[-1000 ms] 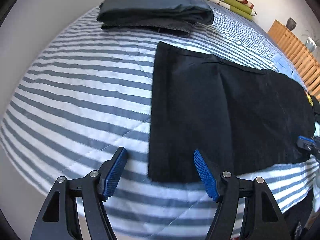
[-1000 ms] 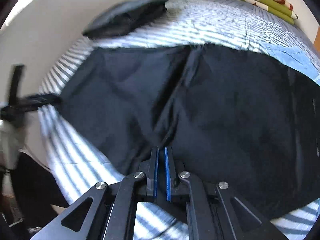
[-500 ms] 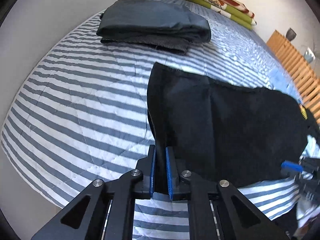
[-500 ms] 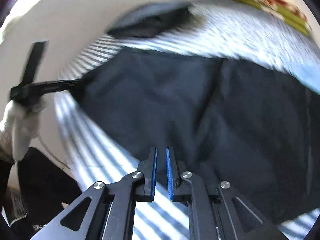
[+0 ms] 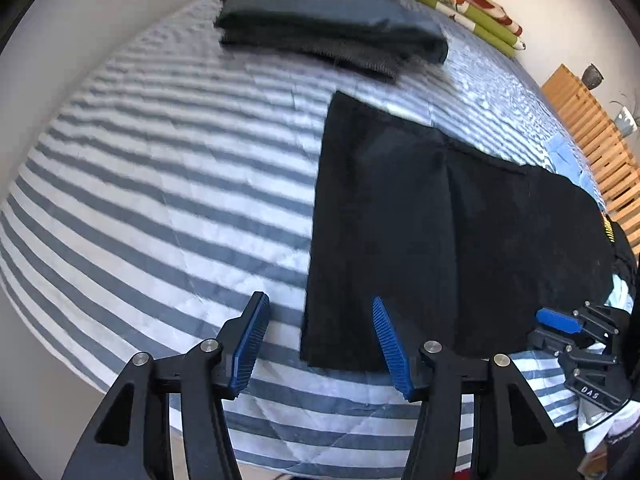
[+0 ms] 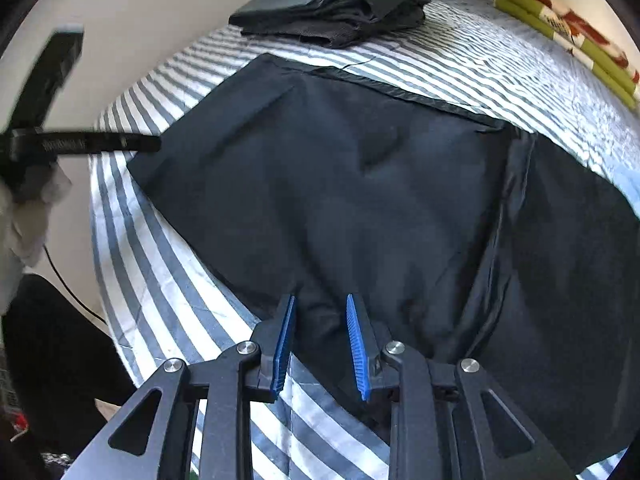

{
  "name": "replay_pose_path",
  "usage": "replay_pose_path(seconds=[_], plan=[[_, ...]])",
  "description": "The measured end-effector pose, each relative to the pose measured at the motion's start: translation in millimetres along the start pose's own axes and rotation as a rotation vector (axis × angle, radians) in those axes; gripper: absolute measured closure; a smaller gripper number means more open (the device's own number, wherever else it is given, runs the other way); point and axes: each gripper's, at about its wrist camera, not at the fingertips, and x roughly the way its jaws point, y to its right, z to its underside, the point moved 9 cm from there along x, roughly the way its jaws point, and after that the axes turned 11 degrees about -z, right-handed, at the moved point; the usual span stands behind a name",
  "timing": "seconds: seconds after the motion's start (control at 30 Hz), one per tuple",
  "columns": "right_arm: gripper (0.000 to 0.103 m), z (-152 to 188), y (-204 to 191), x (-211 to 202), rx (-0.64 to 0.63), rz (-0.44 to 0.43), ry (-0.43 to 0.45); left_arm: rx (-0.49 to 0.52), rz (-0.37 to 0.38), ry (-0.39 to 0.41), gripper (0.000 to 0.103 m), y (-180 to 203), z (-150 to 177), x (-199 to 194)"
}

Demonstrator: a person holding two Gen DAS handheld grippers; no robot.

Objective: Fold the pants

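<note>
Here the pants lie flat along the bed's near edge. The left claw, just reopened, straddles their near-left corner, empty; the right claw, opening, hovers over the near hem.

On the striped bed: one black pants, one folded dark stack beyond them, two grippers.
</note>
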Motion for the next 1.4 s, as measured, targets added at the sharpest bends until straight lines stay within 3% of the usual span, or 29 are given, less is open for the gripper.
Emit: replay_pose_path(seconds=[0.07, 0.1, 0.17, 0.27, 0.33, 0.4, 0.43, 0.53, 0.67, 0.87, 0.97, 1.03, 1.07, 1.1, 1.27, 1.4], plan=[[0.080, 1, 1, 0, -0.009, 0.019, -0.008, 0.037, -0.031, 0.021, 0.053, 6, 2, 3], [0.080, 1, 1, 0, -0.012, 0.023, -0.008, 0.065, -0.049, 0.032, 0.068, 9, 3, 3], [0.080, 0, -1, -1, -0.015, 0.025, 0.004, 0.075, -0.066, 0.024, 0.082, 12, 2, 4], [0.078, -11, -22, -11, -0.047, -0.039, 0.077, 0.011, -0.017, 0.001, 0.093, 5, -4, 1], [0.072, -20, -44, -16, -0.103, -0.077, 0.127, -0.017, 0.015, -0.002, 0.095, 2, -7, -2], [0.054, -30, -65, -15, -0.147, -0.117, 0.158, -0.021, 0.024, -0.004, 0.095, 1, -10, -4], [0.053, -35, -73, -10, -0.160, -0.125, 0.164, -0.019, 0.023, -0.006, 0.095, 2, -10, -4], [0.053, -49, -91, 7, -0.149, -0.153, 0.156, -0.022, 0.031, -0.008, 0.096, 5, -10, -5], [0.052, -62, -107, 22, -0.147, -0.197, 0.179, -0.077, 0.106, -0.021, 0.096, 6, -18, -9], [0.055, -61, -99, 64, -0.137, -0.109, 0.107, -0.041, 0.117, -0.022, 0.096, 19, -27, -7], [0.068, -63, -93, 63, -0.131, -0.085, 0.117, -0.017, 0.094, -0.004, 0.091, 24, -27, -6], [0.076, -62, -89, 63, -0.129, -0.078, 0.126, -0.032, 0.090, 0.006, 0.066, 21, -25, -8], [0.077, -62, -87, 62, -0.125, -0.088, 0.127, -0.038, 0.094, 0.017, 0.046, 18, -22, -11], [0.078, -62, -85, 62, -0.114, -0.101, 0.129, -0.046, 0.096, 0.031, 0.037, 16, -19, -14], [0.079, -62, -85, 62, -0.119, -0.090, 0.134, -0.061, 0.052, 0.026, 0.036, 3, 3, -13], [0.079, -62, -85, 63, -0.116, -0.104, 0.135, -0.132, 0.119, -0.005, 0.034, 0, 6, -5]])
